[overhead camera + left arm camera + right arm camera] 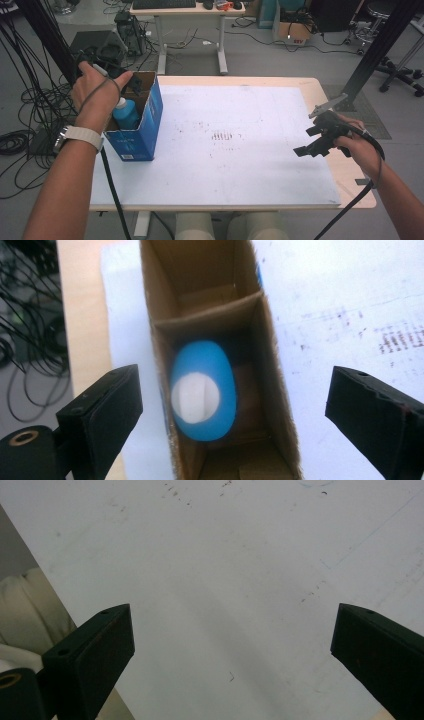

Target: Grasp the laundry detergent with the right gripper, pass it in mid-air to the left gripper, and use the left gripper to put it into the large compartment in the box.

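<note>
Looking down my left gripper [235,405], I see its jaws spread wide with nothing pinched between them, hanging right over the blue bottle [203,390]. One bottle, white cap up, standing in a cell of the open cardboard box [280,405]; I'd say upright is simply how it fits between the dividers. I count one cross divider beyond the bottle, with an empty cell past it, and another cell nearer me whose contents I can't make out.

From the high view, the left gripper [131,84] sits above the box's far end, hand curled over it. One box [150,125], on the left edge of the white table [225,165], within easy reach of that hand.

Over to the right gripper [312,142]: jaws apart too, empty, parked low near the table's right edge, well apart from the box, out of the way, I reckon.

Farther back, one desk [185,9] and tangled cables [30,115] on the floor.
</note>
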### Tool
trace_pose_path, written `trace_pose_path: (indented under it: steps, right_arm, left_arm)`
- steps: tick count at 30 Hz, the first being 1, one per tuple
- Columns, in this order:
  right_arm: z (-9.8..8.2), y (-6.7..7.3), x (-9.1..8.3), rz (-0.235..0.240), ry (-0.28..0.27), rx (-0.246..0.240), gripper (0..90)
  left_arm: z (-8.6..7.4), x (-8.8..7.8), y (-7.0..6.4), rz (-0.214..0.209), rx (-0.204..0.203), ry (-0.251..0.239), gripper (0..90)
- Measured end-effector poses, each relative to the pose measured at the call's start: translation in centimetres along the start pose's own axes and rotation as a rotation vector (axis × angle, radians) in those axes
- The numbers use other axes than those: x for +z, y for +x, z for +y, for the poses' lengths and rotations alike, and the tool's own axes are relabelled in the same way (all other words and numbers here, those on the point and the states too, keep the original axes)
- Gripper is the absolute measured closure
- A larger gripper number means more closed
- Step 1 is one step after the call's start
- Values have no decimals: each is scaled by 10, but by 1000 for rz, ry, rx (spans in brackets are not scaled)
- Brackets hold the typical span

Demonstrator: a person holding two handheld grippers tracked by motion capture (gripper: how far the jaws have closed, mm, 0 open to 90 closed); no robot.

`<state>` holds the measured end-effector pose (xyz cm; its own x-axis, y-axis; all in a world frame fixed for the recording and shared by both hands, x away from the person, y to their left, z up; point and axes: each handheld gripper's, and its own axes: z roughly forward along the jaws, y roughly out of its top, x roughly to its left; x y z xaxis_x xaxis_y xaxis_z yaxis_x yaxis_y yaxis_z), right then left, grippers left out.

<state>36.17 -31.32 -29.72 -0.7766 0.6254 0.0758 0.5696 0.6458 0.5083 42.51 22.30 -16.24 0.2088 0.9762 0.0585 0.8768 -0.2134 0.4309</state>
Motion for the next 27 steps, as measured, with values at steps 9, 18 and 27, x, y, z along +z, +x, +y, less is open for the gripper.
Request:
trace_pose_path:
  steps: [9, 18, 27]
  right_arm:
    - [8, 2, -13, -11, 1, -6, 37]
    - [19, 5, -26, -9, 10, -39, 38]
    - [22, 6, -36, -14, 4, -42, 37]
  left_arm:
    - [14, -45, -22, -29, 159, -61, 56]
    - [18, -62, -70, -146, 365, -65, 63]
    - [11, -60, -118, -267, 547, -81, 66]
